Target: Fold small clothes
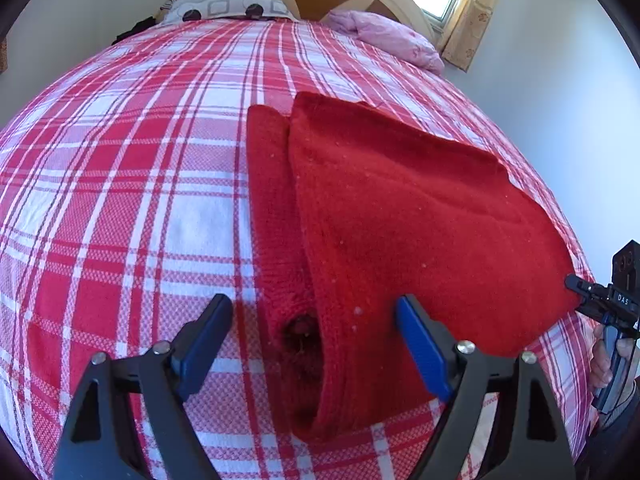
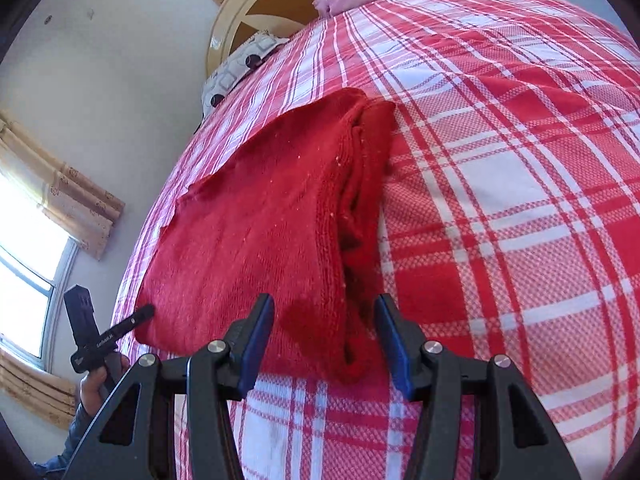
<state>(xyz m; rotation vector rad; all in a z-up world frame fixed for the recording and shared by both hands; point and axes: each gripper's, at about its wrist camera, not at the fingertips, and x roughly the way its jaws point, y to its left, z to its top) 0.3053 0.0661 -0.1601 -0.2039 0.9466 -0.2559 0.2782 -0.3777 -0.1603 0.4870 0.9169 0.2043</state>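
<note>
1. Left wrist view: the left gripper (image 1: 314, 332) hovers with its blue pads spread apart and nothing between them. Just ahead of it, on the red plaid bedspread (image 1: 120, 184), lies the red knit garment (image 1: 400, 216), already doubled over, its folded edge running away from the jaws with a lower layer showing on the left. A rolled opening sits right between the pads.

2. Right wrist view: the right gripper (image 2: 324, 340) is also spread wide and empty, with the near corner of the same garment (image 2: 256, 220) directly between its fingers. The stacked layers run away ahead of the right-hand pad.

3. Handling, as a judgement: the knit looks soft, light and limp, and fuzzy enough not to slip. It will sag and its layers may slide apart, so pinch all layers together at a near corner or along the thick folded edge.
</note>
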